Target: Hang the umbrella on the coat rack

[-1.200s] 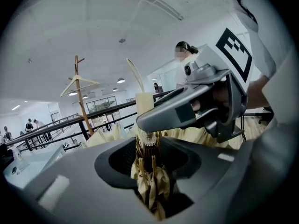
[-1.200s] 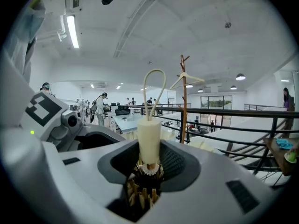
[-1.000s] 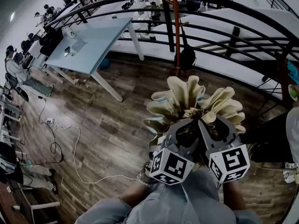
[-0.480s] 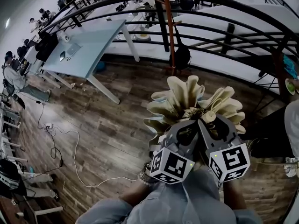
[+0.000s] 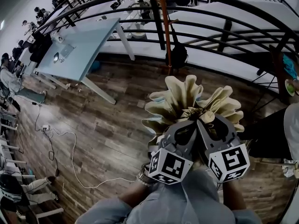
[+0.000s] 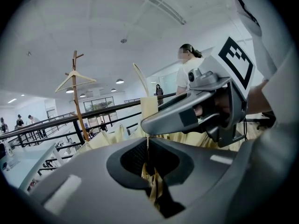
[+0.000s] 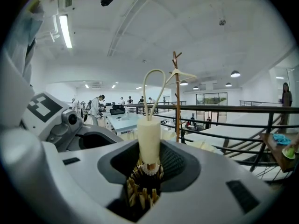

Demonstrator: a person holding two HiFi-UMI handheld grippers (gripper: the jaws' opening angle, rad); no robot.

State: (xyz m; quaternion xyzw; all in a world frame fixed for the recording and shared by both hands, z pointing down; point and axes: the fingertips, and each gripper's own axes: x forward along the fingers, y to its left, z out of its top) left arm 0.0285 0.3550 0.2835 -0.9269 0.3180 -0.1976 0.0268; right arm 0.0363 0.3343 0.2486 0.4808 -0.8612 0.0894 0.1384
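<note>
A folded cream umbrella (image 5: 191, 104) is held in front of me by both grippers, side by side. My left gripper (image 5: 186, 127) is closing, and a strip of the umbrella's cream fabric (image 6: 153, 183) is pinched in the narrow slit between its jaws. My right gripper (image 5: 211, 122) is shut on the umbrella just below its cream handle (image 7: 148, 136). The rib ends (image 7: 142, 188) sit between the jaws and a loop strap (image 7: 154, 85) stands above them. The wooden coat rack (image 5: 163, 27) stands ahead by the railing. It carries a hanger (image 7: 180, 73) near its top.
A black metal railing (image 5: 224, 36) curves across behind the rack, and a dark bag (image 5: 178, 55) hangs low on the pole. A pale blue table (image 5: 79, 45) stands at the left. Cables (image 5: 70, 143) trail over the wooden floor. Several people sit at desks at the far left.
In the head view the rack pole, table and floor have slid to the left and up. Both grippers keep their places on the umbrella.
</note>
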